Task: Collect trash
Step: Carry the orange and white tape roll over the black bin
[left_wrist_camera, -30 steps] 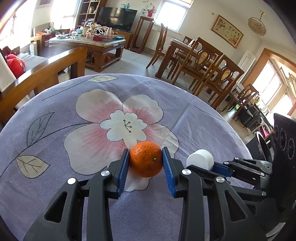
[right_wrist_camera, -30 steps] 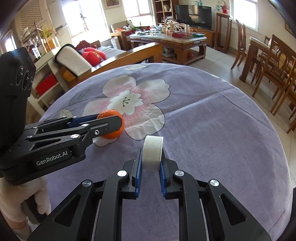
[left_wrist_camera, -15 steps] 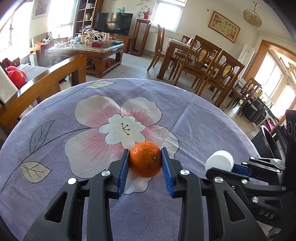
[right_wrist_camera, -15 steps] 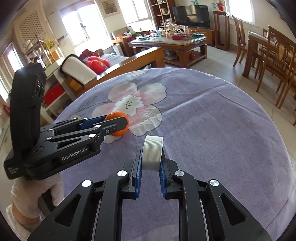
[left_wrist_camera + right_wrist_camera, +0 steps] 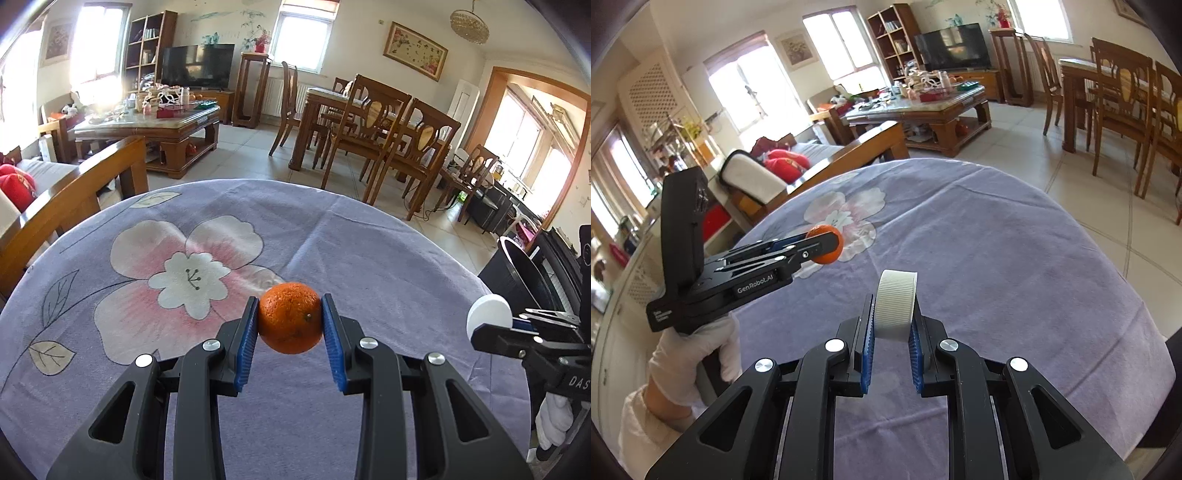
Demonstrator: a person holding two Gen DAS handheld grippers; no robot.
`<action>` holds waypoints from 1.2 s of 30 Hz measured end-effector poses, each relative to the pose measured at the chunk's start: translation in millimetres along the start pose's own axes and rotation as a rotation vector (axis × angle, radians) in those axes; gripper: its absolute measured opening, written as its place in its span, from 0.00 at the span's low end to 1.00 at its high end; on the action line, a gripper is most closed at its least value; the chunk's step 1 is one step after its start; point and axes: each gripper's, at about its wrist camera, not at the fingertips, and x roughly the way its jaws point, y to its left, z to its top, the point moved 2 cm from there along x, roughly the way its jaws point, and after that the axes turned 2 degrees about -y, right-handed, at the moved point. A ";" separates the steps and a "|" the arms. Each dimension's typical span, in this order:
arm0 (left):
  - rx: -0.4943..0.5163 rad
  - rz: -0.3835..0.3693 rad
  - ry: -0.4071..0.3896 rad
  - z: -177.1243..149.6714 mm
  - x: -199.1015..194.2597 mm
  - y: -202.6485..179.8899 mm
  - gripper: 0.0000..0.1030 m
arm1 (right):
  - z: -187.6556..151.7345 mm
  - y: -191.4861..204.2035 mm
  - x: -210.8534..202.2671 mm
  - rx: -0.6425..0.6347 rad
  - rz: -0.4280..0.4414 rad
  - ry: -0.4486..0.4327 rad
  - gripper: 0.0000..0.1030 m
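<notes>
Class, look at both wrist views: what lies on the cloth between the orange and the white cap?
Nothing: both views show only bare purple tablecloth between the orange in the left gripper and the white cap in the right gripper.

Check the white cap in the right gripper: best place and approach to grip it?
As held now: the right gripper clamps the white cap across its two flat faces, coming edge-on with the ribbed rim facing up and forward. The flat parallel faces seat squarely on the pads; the round ribbed rim would likely roll or slip.
</notes>
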 end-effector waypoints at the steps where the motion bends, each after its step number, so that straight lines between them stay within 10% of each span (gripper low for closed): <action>1: 0.006 -0.011 -0.003 0.7 -0.7 -6.3 0.32 | -0.6 -5.7 -8.2 0.012 0.000 -0.013 0.16; 36: 0.333 -0.535 0.044 12.8 77.5 -382.9 0.32 | -110.2 -329.4 -281.9 0.675 -0.286 -0.495 0.17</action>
